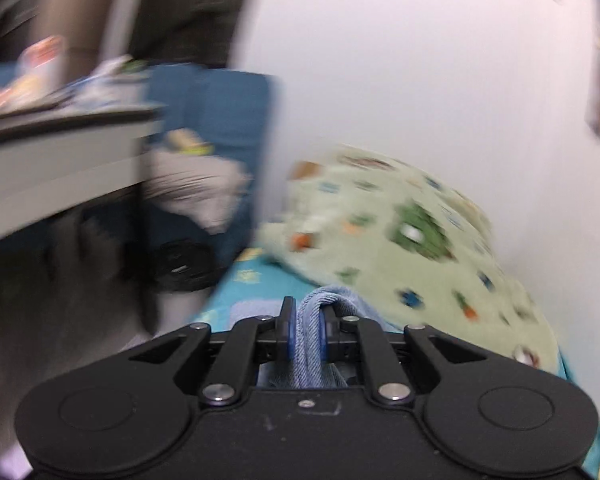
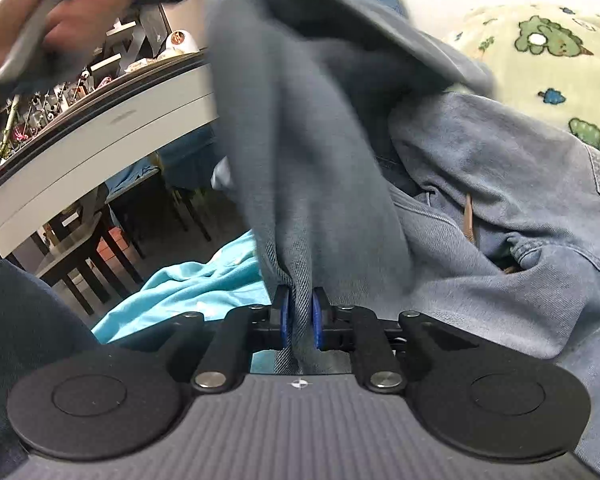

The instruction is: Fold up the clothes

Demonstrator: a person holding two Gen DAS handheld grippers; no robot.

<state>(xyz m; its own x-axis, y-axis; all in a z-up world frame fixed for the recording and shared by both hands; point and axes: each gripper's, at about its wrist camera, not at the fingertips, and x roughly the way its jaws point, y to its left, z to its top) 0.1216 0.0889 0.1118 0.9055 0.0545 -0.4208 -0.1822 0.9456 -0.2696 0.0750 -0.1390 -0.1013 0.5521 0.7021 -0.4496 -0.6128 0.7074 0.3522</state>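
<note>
1. Denim is the biggest thing here: the light blue denim jacket [image 2: 520,208] lies crumpled on the bed, and one part of it is lifted up high in front of the right wrist camera, hanging like a curtain.
2. Behind the jacket is a pale green blanket [image 1: 400,232] with small animal prints, bunched against the white wall [image 1: 420,60]. Under all is the turquoise bed sheet [image 2: 188,284].
3. To the side stands a counter [image 2: 100,132] with many small items on it; they are too blurred to name.
4. The right tool [image 2: 300,316] is closed narrow on a hem or seam of the jacket; the cloth goes down between its blue pads [image 2: 285,320].
5. The left tool [image 1: 307,332] also holds the jacket: a thick rolled edge sits between its jaws, pressed from both sides. In the right view a hand [image 2: 72,12] is seen high up, very blurred.
6. I judge the jacket will be rather heavy and somewhat stiff for cloth. It will not slip easily and keeps its creases, but thick seams make bulky folds.
7. The best places to hold, I think, are the hems, collar and shoulder seams, where the fabric is doubled and the pads can bite well.
</note>
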